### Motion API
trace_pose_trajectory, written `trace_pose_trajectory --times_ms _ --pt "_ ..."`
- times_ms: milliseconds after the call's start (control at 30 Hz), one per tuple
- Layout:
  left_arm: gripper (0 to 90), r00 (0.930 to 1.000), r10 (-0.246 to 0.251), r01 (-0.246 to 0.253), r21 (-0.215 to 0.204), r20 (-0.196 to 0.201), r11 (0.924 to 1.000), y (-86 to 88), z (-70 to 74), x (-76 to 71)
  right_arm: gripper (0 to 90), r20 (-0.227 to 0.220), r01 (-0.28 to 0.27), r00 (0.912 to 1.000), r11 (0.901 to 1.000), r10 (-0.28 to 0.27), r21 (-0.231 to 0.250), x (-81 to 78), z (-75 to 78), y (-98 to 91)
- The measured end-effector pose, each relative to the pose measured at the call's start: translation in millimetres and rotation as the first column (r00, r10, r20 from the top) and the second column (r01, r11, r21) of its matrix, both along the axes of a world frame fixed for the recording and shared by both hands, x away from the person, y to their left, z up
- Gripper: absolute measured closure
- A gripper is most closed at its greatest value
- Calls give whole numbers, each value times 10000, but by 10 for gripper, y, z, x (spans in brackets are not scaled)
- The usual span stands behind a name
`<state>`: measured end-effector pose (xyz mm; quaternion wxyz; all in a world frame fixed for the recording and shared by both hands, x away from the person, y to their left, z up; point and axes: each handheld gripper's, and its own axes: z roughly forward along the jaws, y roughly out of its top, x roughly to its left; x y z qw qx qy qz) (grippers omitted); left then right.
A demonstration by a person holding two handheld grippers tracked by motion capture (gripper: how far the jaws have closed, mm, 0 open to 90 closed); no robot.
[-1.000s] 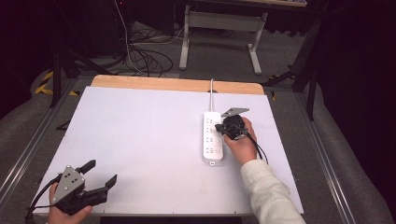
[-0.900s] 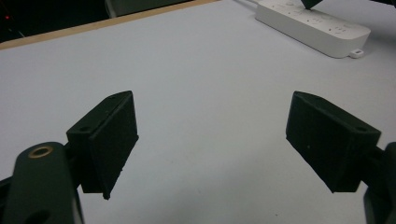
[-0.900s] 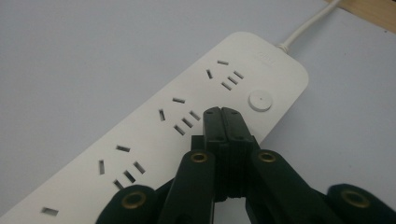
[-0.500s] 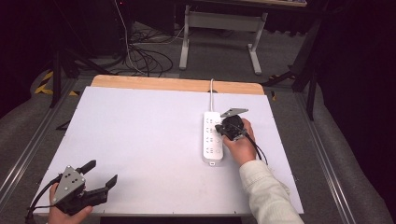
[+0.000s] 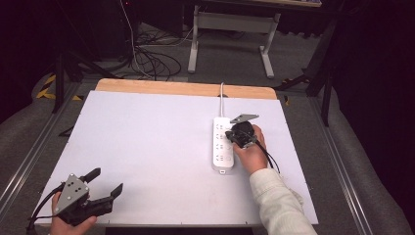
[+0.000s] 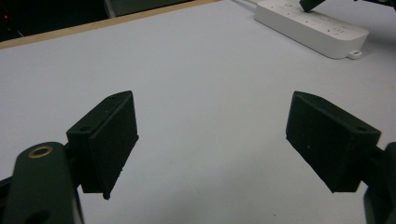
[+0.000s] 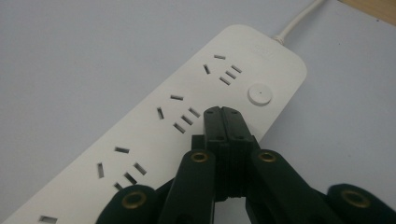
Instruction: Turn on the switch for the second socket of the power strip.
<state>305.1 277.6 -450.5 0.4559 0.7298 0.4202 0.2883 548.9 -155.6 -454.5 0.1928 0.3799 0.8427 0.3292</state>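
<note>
High view, desk: white top with a wooden strip along the far edge
High view, power strip: white, lying right of centre, long axis running from far edge toward near edge, cord leaving toward the far edge
High view, right gripper: poised over the power strip's right side, about halfway along, held by a hand in a pale sleeve coming in from the near right corner
High view, left gripper: resting near the near left corner, well apart from the power strip, jaws spread wide, nothing between them

Left gripper view, left gripper: two black pads standing far apart, bare desk between
Left gripper view, power strip: lying far off at upper right, flat on the desk

Right gripper view, right gripper: jaws pressed together, tips over the power strip, beside the middle socket group; touching or just above, cannot tell
Right gripper view, power strip: running diagonally, socket slots facing up
Right gripper view, round button: sitting just beyond the closed tips, near the cord end
</note>
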Motion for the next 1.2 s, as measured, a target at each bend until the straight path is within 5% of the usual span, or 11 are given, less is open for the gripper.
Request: trace_pose_trajectory --times_ms 867,1033,1200 --pt "172 10000 -34 34 -21 21 10000 -1 3 0 900 -84 261 9996 9997 -261 -32 -2 -7 23" --pt "171 10000 -33 33 -15 20 10000 -2 3 7 900 407 -138 9991 9996 148 -241 -41 34 0" --pt "171 10000 -59 59 -35 6 10000 -10 3 9 900 896 -409 9953 9984 373 386 -102 151 -39"
